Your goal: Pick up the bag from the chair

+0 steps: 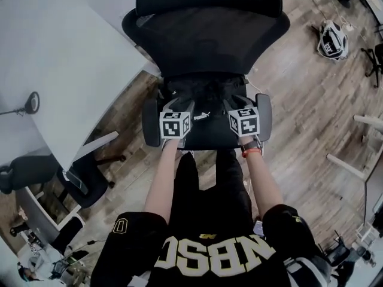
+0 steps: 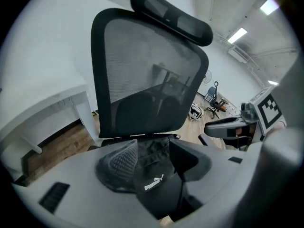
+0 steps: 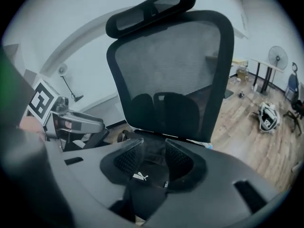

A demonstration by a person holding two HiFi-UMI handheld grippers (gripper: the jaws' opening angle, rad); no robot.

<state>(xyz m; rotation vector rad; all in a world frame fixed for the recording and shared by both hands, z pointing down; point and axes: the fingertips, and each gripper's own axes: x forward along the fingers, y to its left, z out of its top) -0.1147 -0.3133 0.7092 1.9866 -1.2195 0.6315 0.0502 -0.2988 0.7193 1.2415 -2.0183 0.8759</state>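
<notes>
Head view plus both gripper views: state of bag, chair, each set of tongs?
bag: lying on the chair seat, not lifted.
chair: upright, bag on its seat.
left tongs: open, jaws either side of the bag fabric.
right tongs: open, narrower gap, bag fabric between the jaws.

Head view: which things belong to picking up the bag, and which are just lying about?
Job: bag, chair, left tongs, right tongs.
Lying about: white desk, helmet on floor, second chair, fan.
</notes>
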